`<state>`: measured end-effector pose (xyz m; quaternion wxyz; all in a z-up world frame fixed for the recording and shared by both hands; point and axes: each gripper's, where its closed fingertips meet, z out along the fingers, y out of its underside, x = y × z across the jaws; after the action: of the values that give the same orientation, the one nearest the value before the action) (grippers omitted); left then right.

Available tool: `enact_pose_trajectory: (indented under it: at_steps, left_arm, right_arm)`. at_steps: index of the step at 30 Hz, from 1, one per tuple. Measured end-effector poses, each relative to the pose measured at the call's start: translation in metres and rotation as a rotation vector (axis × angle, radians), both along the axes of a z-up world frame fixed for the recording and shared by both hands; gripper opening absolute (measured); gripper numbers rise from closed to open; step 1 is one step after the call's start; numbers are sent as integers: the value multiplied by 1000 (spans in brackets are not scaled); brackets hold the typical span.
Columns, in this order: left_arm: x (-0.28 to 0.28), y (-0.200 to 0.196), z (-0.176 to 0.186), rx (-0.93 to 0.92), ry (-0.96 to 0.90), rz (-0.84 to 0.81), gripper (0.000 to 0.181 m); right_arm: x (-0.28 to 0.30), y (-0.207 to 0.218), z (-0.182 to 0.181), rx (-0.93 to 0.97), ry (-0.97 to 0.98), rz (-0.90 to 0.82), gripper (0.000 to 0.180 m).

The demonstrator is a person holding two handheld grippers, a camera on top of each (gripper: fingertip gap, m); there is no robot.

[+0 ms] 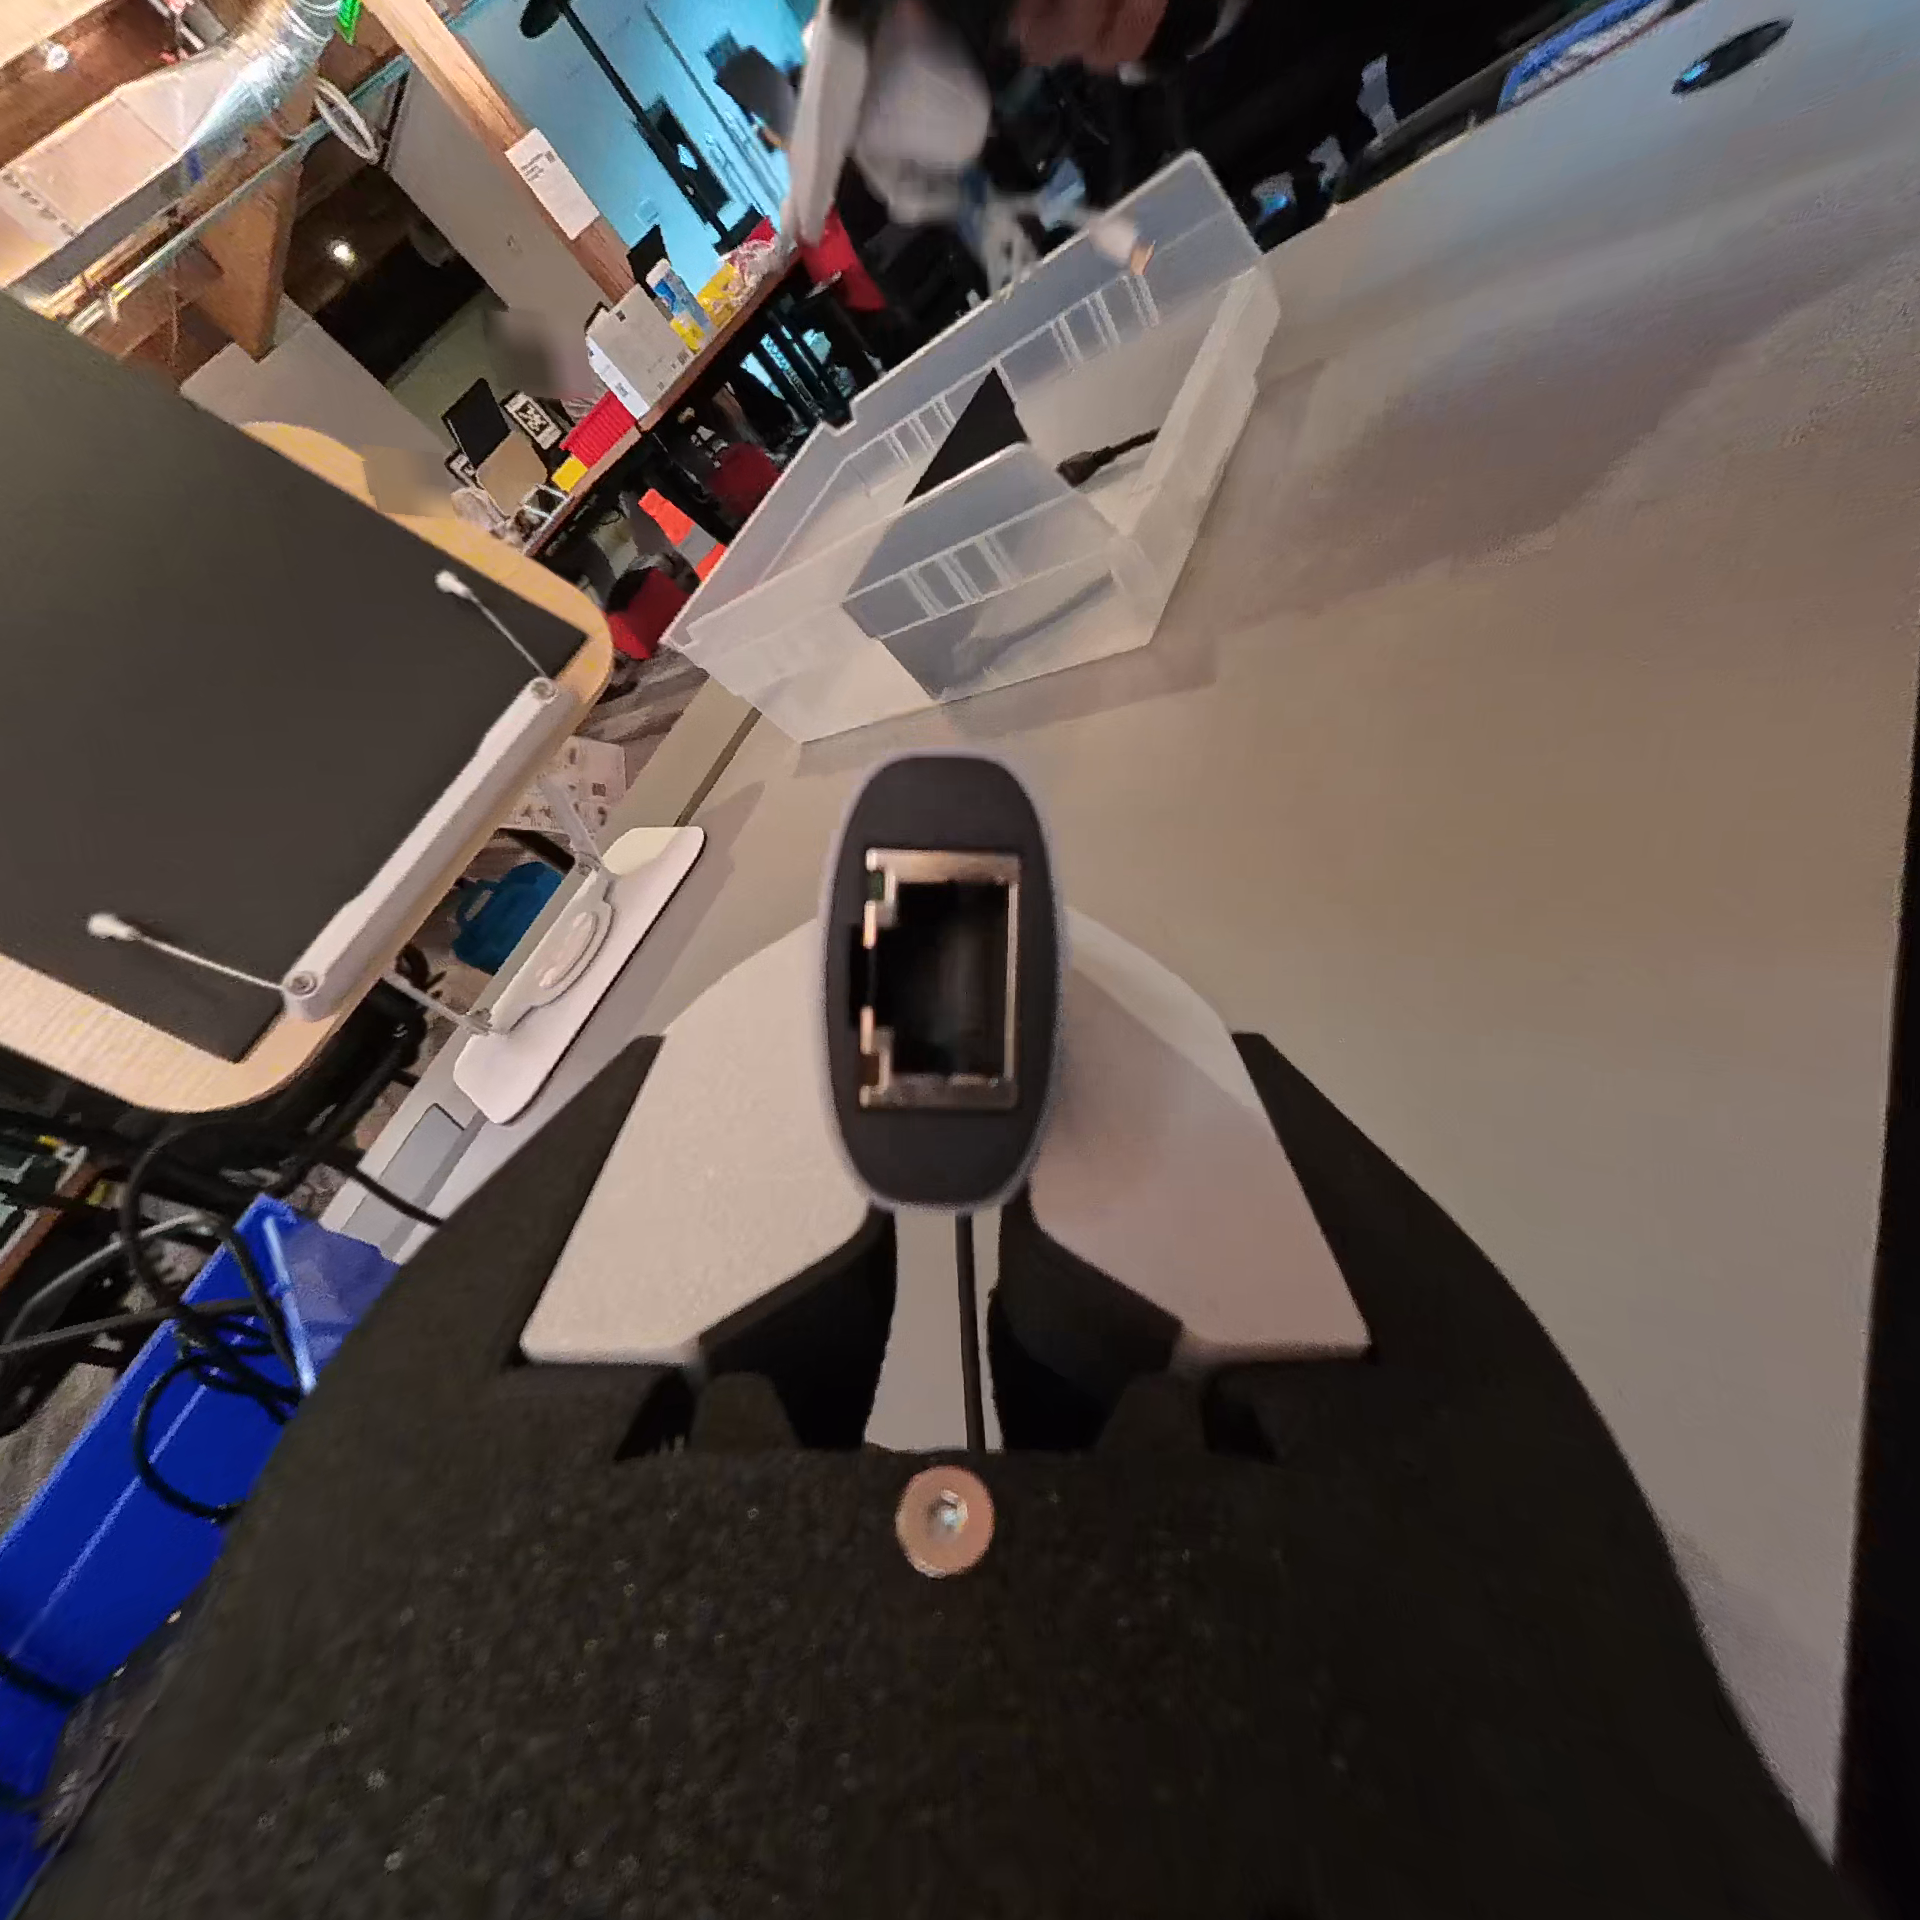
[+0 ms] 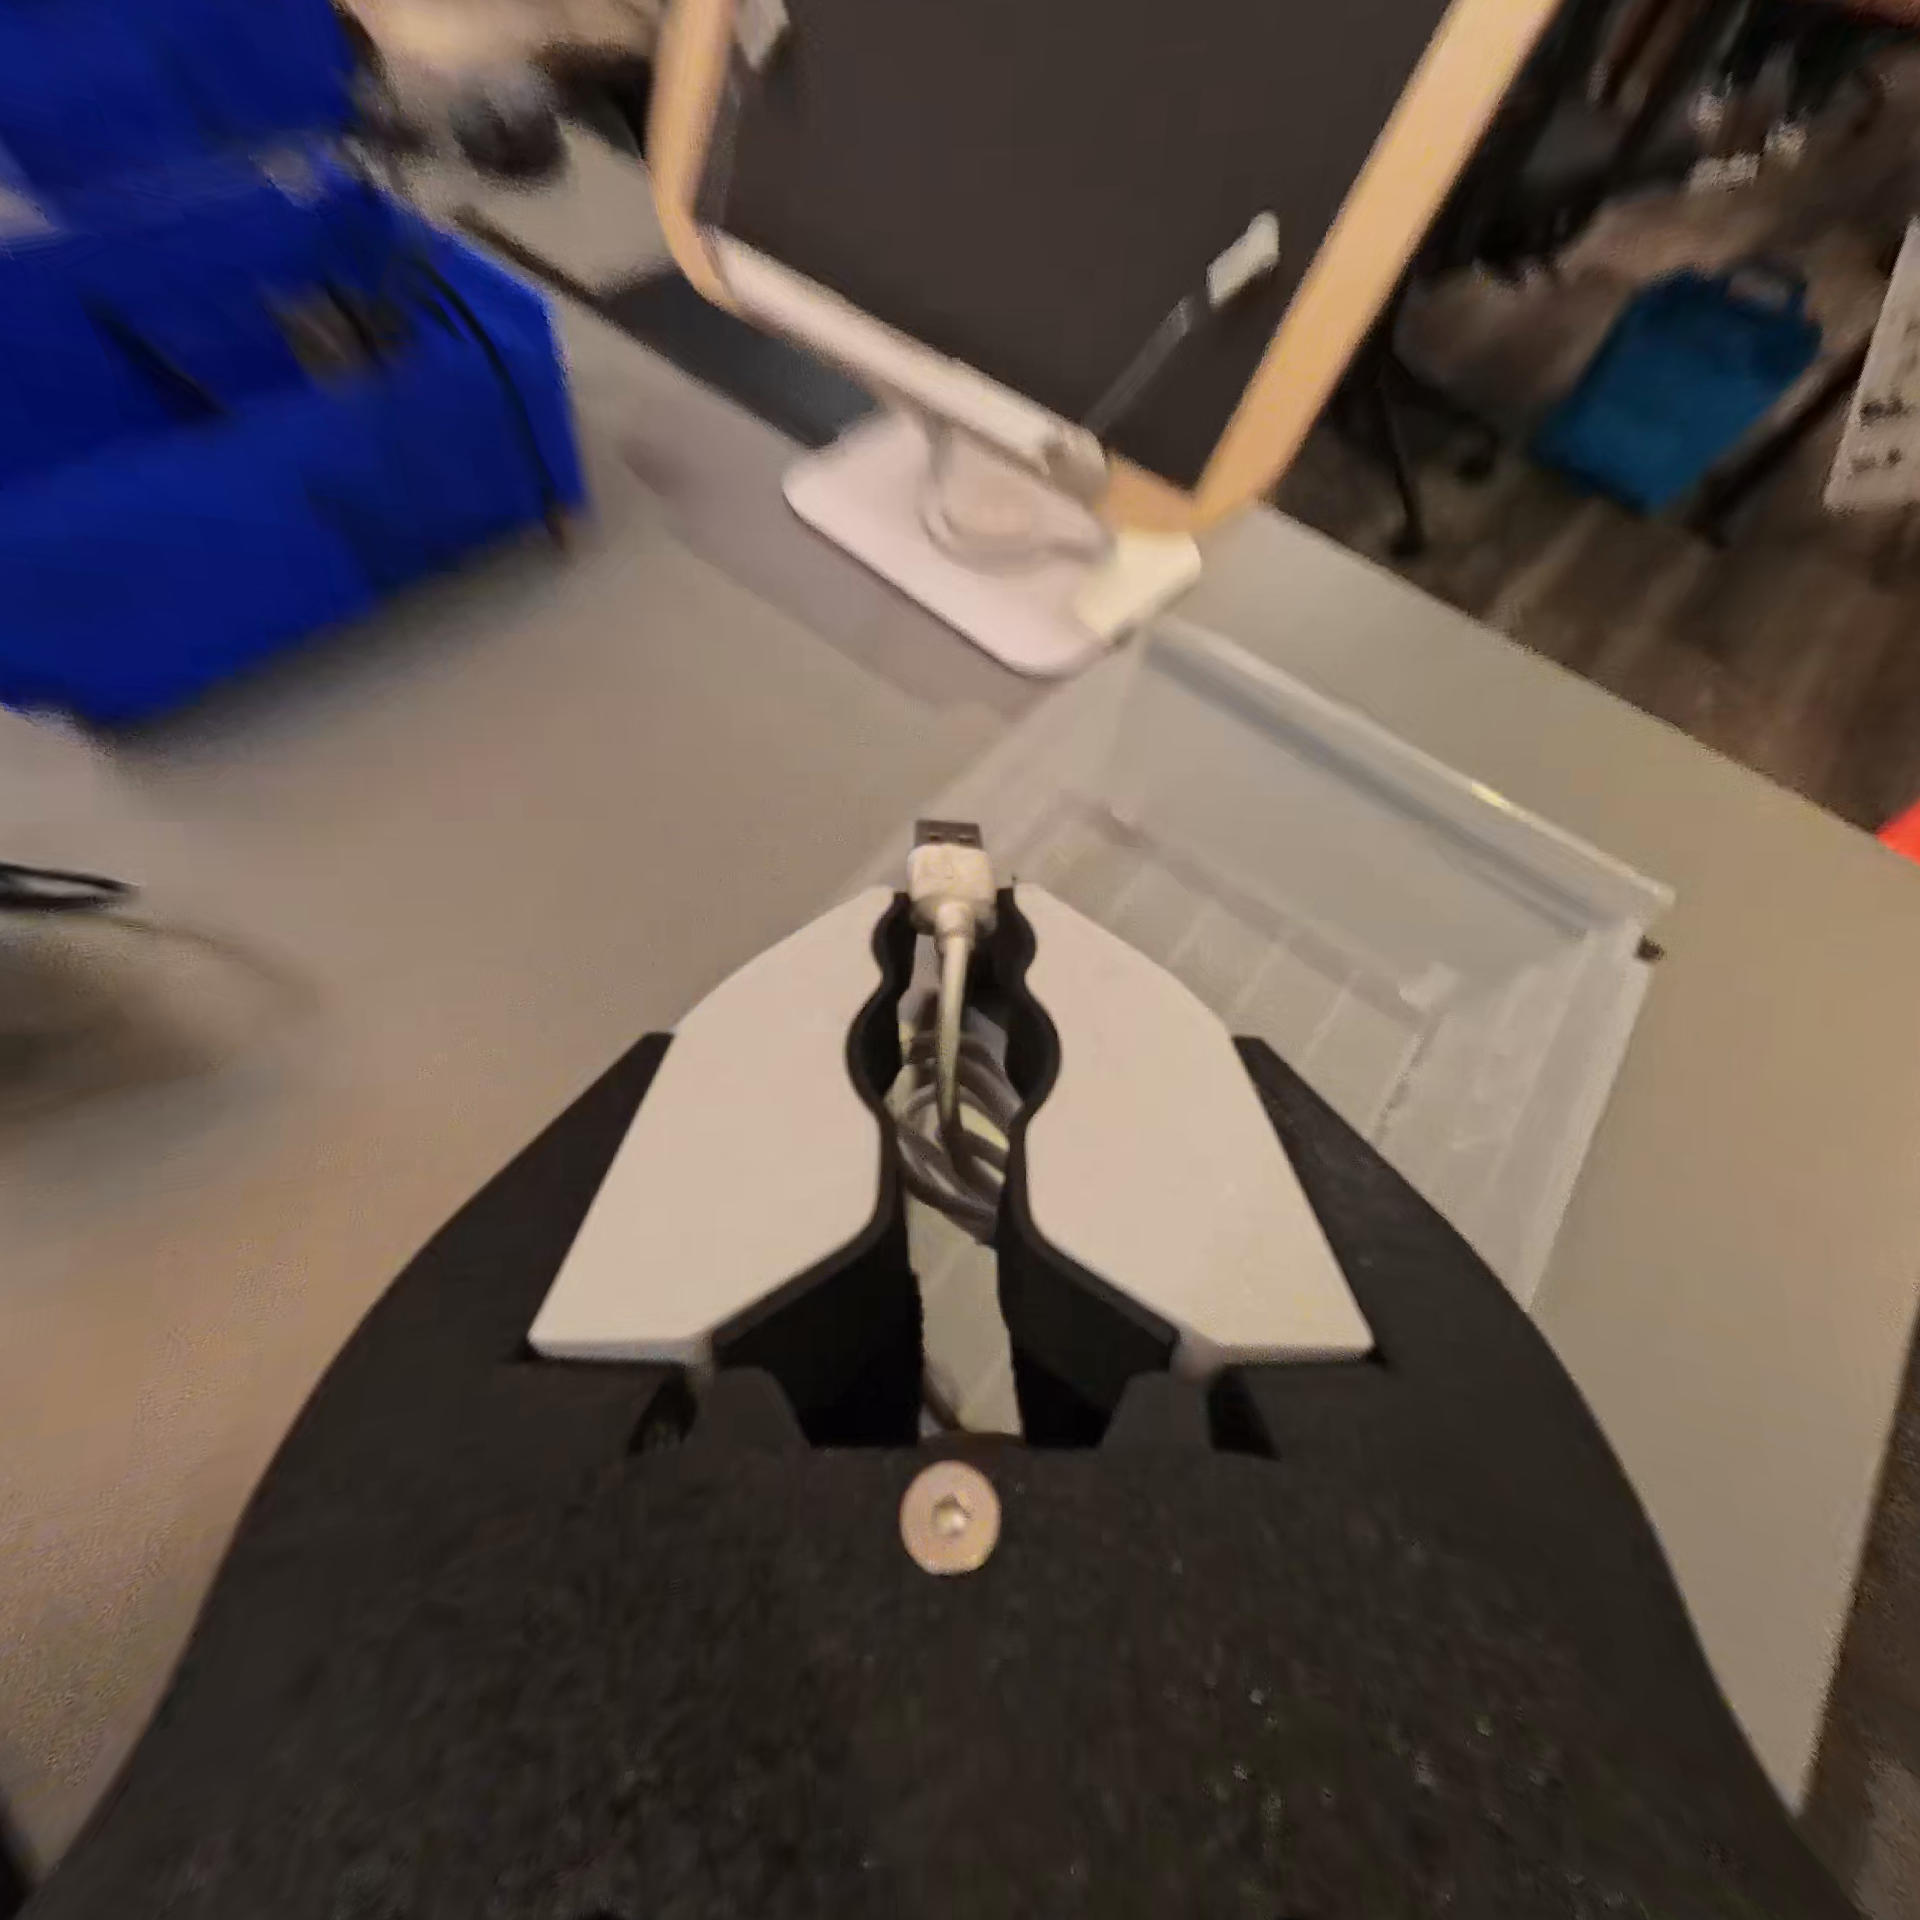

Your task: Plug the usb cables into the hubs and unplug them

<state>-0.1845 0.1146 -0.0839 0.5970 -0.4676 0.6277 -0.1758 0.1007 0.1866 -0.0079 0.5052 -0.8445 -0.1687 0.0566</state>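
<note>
My left gripper (image 1: 940, 1174) is shut on a grey hub (image 1: 940, 977). The hub points its end face at the camera, and that face has a square network port. A thin black cable (image 1: 968, 1340) runs from the hub back between the fingers. My right gripper (image 2: 948, 914) is shut on a silver USB cable (image 2: 951, 997) just behind its plug. The metal USB plug (image 2: 948, 834) sticks out past the fingertips and points forward. The rest of the cable hangs coiled below the fingers. Both grippers are held above the grey table (image 1: 1507, 831).
A clear plastic bin (image 1: 997, 520) with dividers and a black cable end inside sits on the table; it also shows in the right wrist view (image 2: 1351, 935). A wood-edged black panel on a white stand (image 2: 997, 551) is behind. Blue bins (image 2: 260, 416) are at the left.
</note>
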Motion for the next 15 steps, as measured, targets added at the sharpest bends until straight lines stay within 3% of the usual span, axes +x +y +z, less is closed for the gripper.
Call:
enact_pose_trajectory:
  at_steps: [5,7,9,12,13,15]
  left_arm:
    - [3,-4,-4,-16,19,-8,18]
    - [1,-2,-2,-45,-2,-12,18]
    - [-2,2,1,-94,-29,-6,19]
    - [-6,8,6,-218,-77,-12,19]
    - [-6,9,5,-260,-81,-22,19]
    - [-4,10,0,-338,-65,-43,19]
  right_arm:
    - [27,12,-133,-466,-228,-38,16]
    - [29,6,-159,-560,-274,-60,42]
    - [25,1,-155,-556,-218,-73,49]
    - [10,-3,-112,-401,-61,-96,44]
    - [-6,-6,-91,-317,-15,-57,42]
    - [-73,-24,-51,-158,76,182,41]
